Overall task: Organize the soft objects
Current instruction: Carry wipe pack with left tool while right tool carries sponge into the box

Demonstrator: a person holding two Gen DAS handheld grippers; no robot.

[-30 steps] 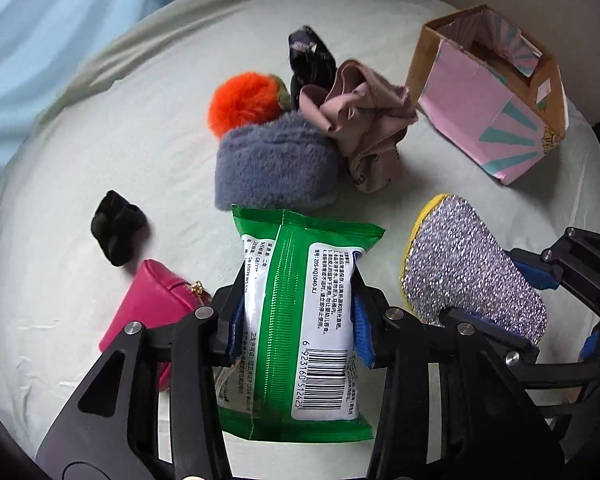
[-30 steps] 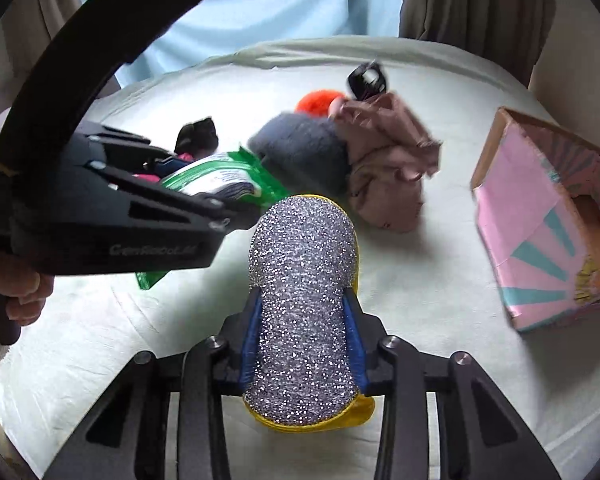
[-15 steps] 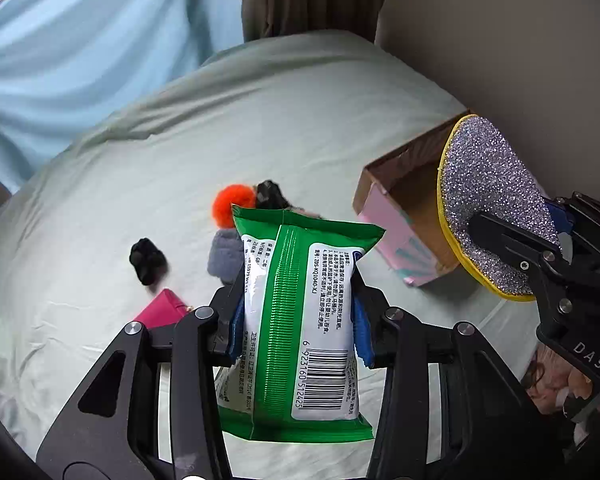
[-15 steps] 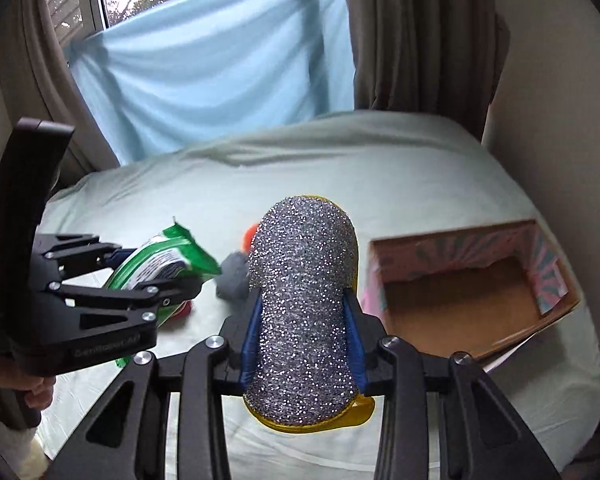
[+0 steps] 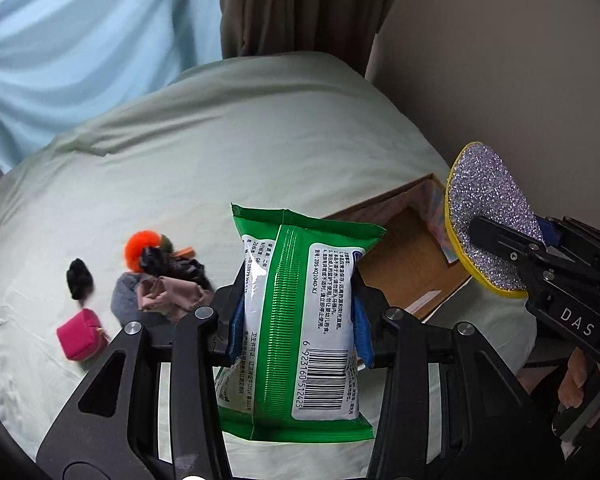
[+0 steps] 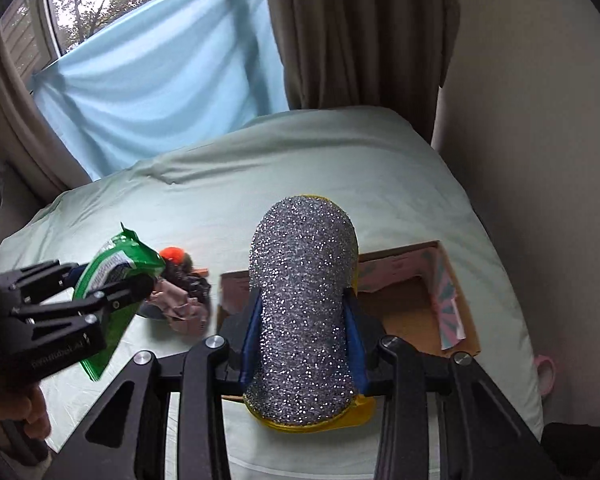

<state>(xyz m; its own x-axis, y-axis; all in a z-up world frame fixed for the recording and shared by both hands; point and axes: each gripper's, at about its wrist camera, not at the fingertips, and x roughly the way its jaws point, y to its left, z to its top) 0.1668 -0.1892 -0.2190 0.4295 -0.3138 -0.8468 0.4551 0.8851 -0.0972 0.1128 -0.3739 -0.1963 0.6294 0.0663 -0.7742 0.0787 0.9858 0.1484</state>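
Note:
My left gripper [image 5: 298,320] is shut on a green and white wipes pack [image 5: 300,320], held high above the bed. My right gripper [image 6: 303,332] is shut on a silver glitter sponge with a yellow back [image 6: 304,308]. Both hang over an open cardboard box with pink walls [image 5: 404,264] [image 6: 420,312] that lies near the bed's right edge. In the left wrist view the sponge [image 5: 488,224] and right gripper [image 5: 512,248] show at the right. In the right wrist view the wipes pack [image 6: 116,268] and left gripper [image 6: 104,284] show at the left.
On the pale green bed [image 5: 220,160] lies a heap: an orange pompom [image 5: 140,246], a black scrunchie [image 5: 160,260], a beige cloth [image 5: 168,296] and a grey fuzzy piece [image 5: 124,296]. A black lump [image 5: 79,278] and a pink pouch [image 5: 80,334] lie left. A wall and curtain stand beyond.
Both grippers have risen well above the bed and moved right toward the box, each keeping its item. The heap of soft things now looks small and far below.

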